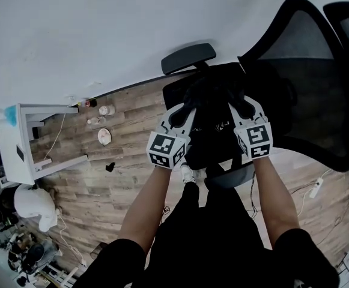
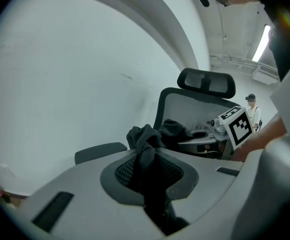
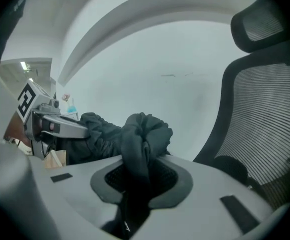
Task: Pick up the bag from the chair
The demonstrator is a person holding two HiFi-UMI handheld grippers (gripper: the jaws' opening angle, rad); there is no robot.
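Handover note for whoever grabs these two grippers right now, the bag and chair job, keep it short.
The left gripper is shut on a fold of the black bag.
The right gripper is shut on another fold of it.
The bag hangs bunched between the two grippers, over the seat of the chair. Whether it is fully clear of the seat cannot be told.
Done: both grips are made.
Left: raise the bag away from the chair, probably with both grips kept.
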